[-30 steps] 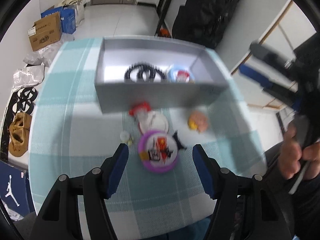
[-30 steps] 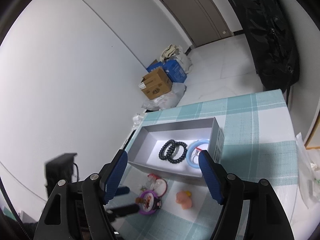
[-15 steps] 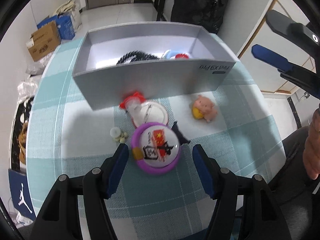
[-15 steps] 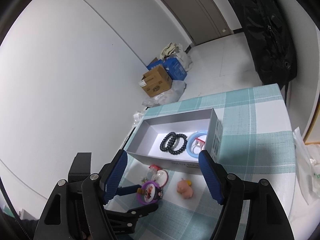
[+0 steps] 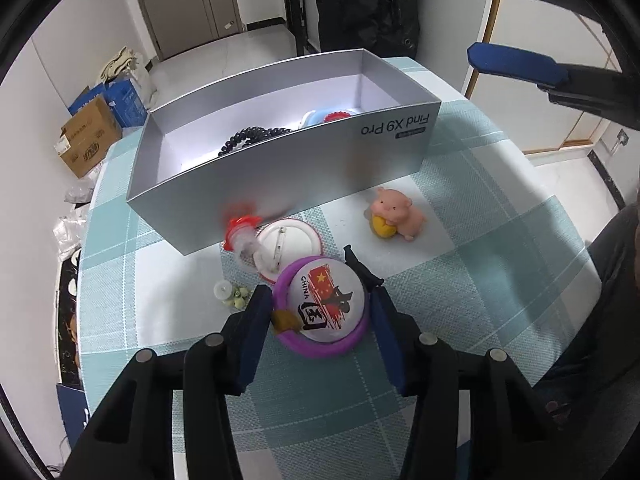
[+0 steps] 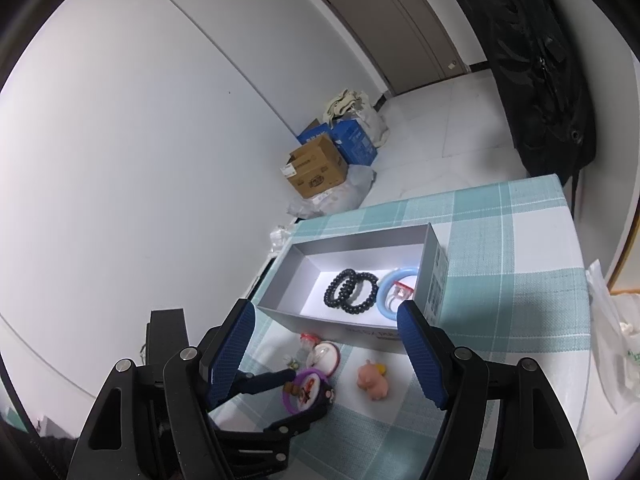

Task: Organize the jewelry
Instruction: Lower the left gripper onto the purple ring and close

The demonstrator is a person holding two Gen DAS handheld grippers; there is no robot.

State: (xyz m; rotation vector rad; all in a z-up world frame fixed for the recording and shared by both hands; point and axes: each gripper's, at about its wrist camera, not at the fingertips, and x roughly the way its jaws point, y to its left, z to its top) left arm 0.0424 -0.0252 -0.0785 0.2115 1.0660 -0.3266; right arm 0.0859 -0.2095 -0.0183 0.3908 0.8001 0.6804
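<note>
Checked tablecloth (image 5: 480,280): left gripper (image 5: 320,312) fingers closing around purple badge (image 5: 322,312) (right's spread, empty).

Bracelets (image 6: 352,291) in box (image 5: 280,176); badge (image 5: 326,302) & pig (image 5: 396,216) in front.

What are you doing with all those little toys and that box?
A person is tidying trinkets into the grey box, using a gripper in each hand. The left gripper has just been closing around the purple bracelet with a badge on it. The right gripper waits open above the table. Black bracelets and a blue ring are already in the box; the pig is still outside.
</note>
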